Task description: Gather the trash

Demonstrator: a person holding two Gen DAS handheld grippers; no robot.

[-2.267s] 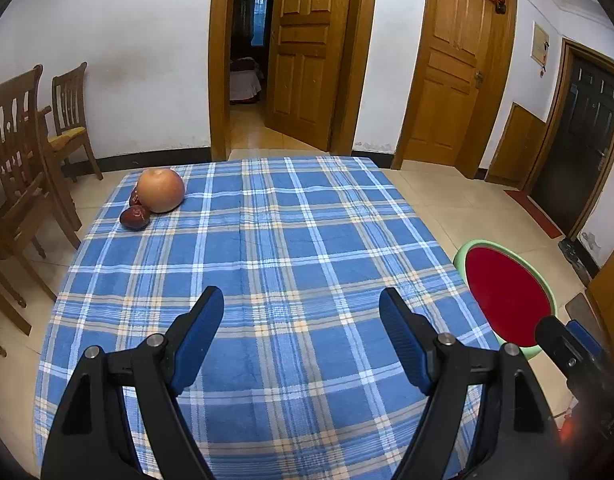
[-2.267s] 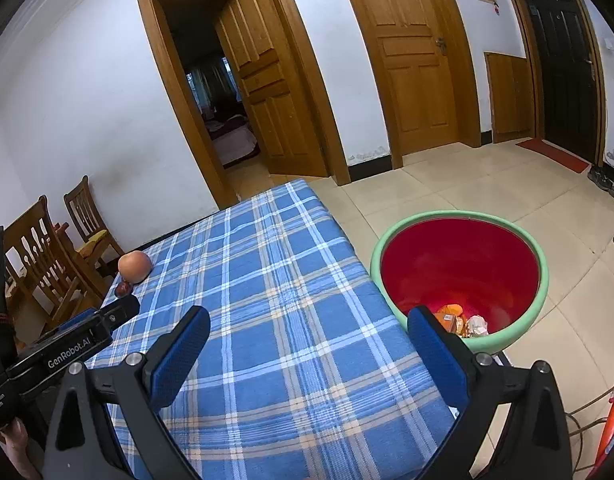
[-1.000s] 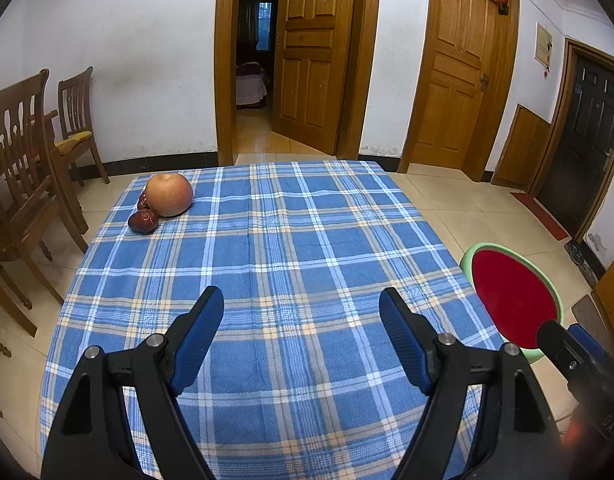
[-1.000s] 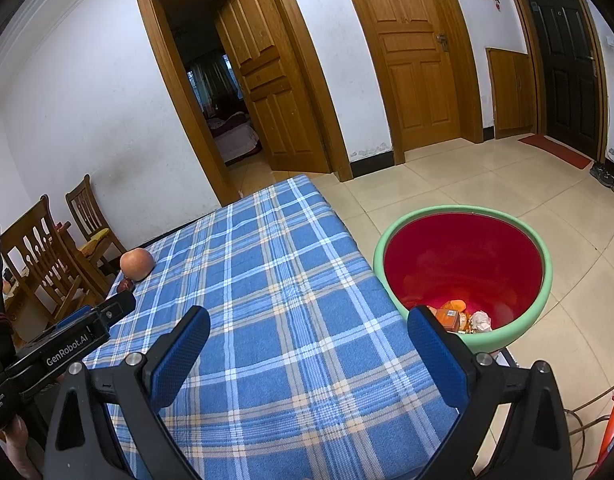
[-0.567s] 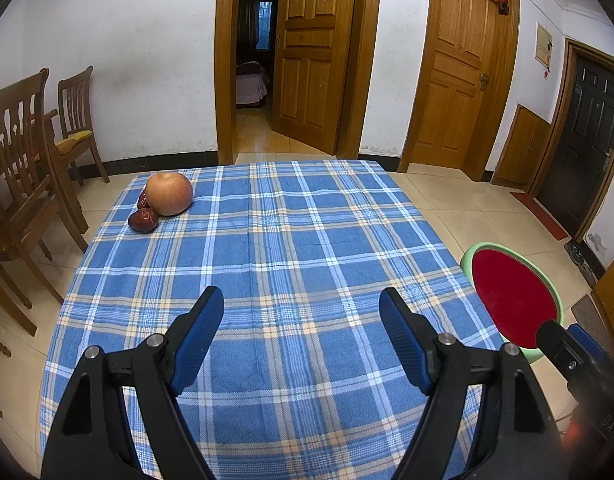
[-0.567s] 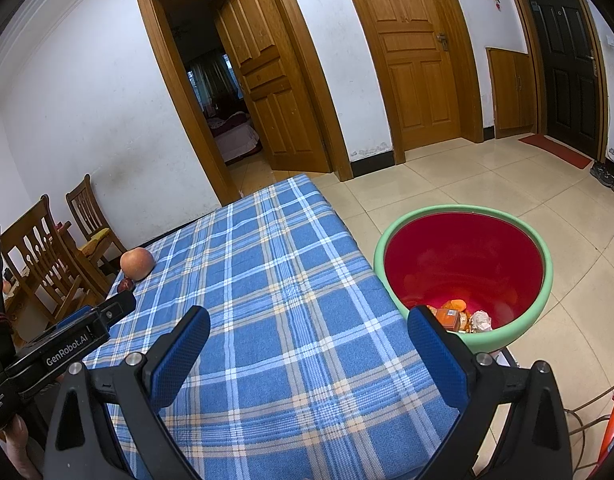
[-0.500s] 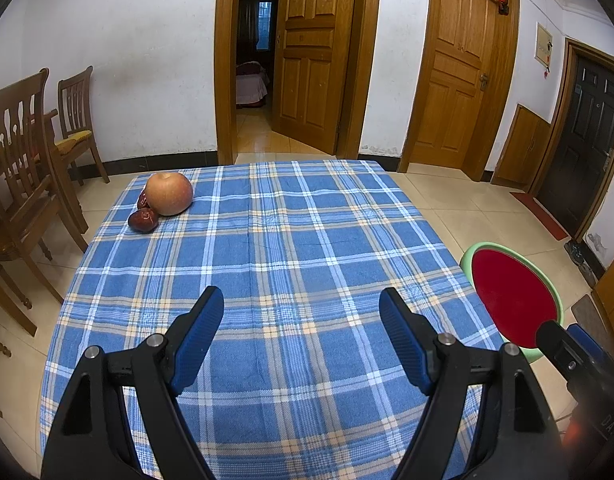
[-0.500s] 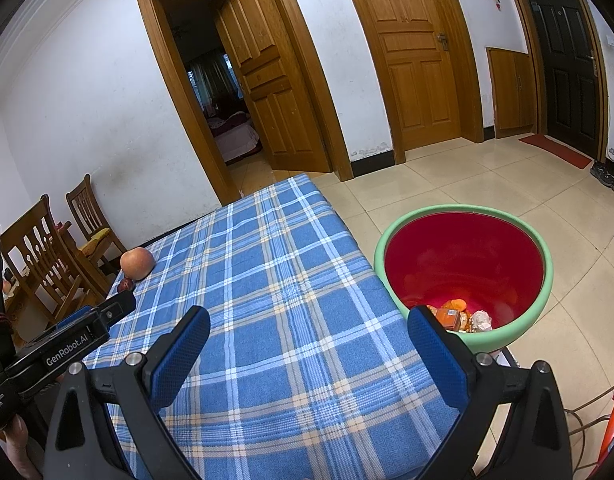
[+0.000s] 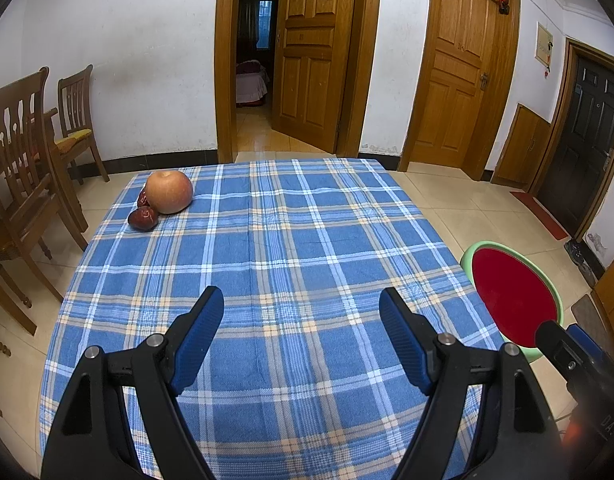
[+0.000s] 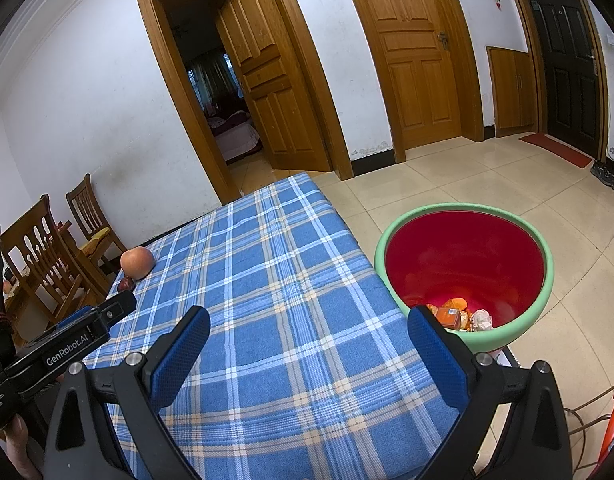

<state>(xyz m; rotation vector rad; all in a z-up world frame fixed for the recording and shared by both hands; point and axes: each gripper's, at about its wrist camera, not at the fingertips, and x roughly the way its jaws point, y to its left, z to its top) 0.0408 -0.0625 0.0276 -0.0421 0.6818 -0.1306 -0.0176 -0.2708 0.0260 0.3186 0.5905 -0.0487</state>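
A red bin with a green rim (image 10: 467, 264) stands on the floor right of the table and holds trash at its bottom (image 10: 459, 316); it also shows in the left wrist view (image 9: 511, 300). My left gripper (image 9: 301, 320) is open and empty above the near part of the blue plaid tablecloth (image 9: 291, 248). My right gripper (image 10: 309, 340) is open and empty above the table's near right part, beside the bin. An apple (image 9: 169, 192) and dark red dates (image 9: 143, 218) lie at the far left corner.
Wooden chairs (image 9: 23, 152) stand left of the table. An open doorway (image 9: 255, 80) and closed wooden doors (image 9: 463, 92) are behind it. The left gripper's body (image 10: 67, 344) shows at the left of the right wrist view. Tiled floor surrounds the bin.
Between 2.3 s and 1.0 s ago the left gripper lifted or tilted back a little. Since then nothing has visibly moved.
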